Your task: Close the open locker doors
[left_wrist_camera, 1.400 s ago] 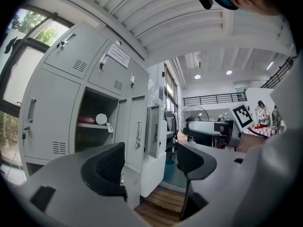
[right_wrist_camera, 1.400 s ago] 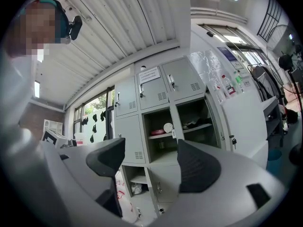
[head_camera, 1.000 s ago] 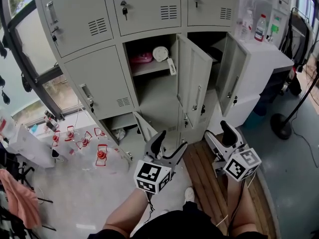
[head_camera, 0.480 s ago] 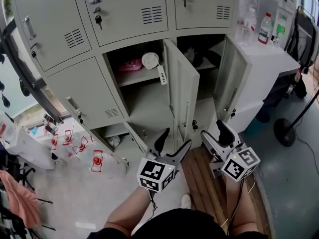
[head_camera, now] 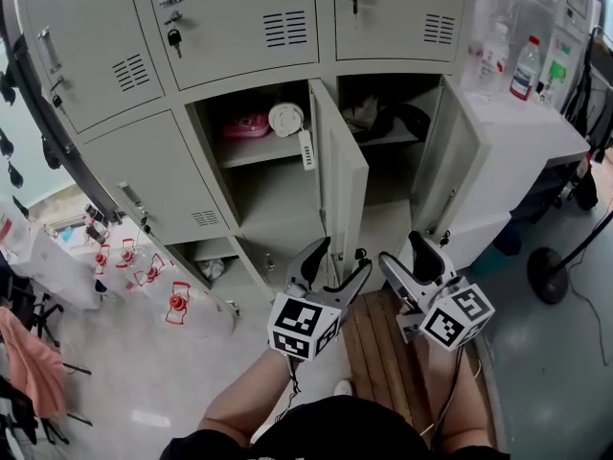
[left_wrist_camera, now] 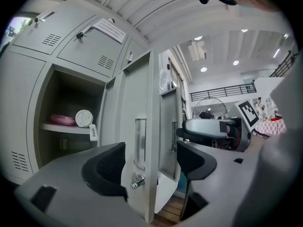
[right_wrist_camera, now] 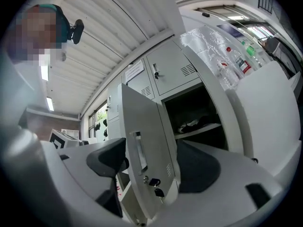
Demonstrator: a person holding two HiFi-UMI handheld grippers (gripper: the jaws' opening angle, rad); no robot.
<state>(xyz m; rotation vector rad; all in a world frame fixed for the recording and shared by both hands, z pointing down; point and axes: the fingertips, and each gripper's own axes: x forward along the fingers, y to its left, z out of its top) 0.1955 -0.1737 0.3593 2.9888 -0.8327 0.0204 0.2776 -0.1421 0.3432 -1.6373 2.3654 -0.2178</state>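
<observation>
The grey lockers have two open doors in the middle row. The middle locker's door (head_camera: 340, 175) swings out toward me, and the right locker's door (head_camera: 450, 185) stands open beside it. My left gripper (head_camera: 340, 259) is open and empty, just in front of the middle door's lower edge. In the left gripper view that door (left_wrist_camera: 139, 145) stands edge-on beyond the spread jaws, untouched. My right gripper (head_camera: 400, 249) is open and empty too, low between the two doors. The right gripper view shows the middle door's outer face (right_wrist_camera: 142, 145) with hanging keys (right_wrist_camera: 155, 187).
A lower locker (head_camera: 206, 252) at the left also gapes open. Pink and white items (head_camera: 285, 118) sit on the middle shelf, dark clothes (head_camera: 388, 118) in the right one. Bottles (head_camera: 527, 65) stand on a white cabinet. Red-and-white items (head_camera: 177, 300) lie on the floor left. A fan base (head_camera: 546, 271) stands right.
Both grippers have come a little closer to the middle door and to each other. The head view has shifted, so the lockers sit further left and nearer. Both stay open.
</observation>
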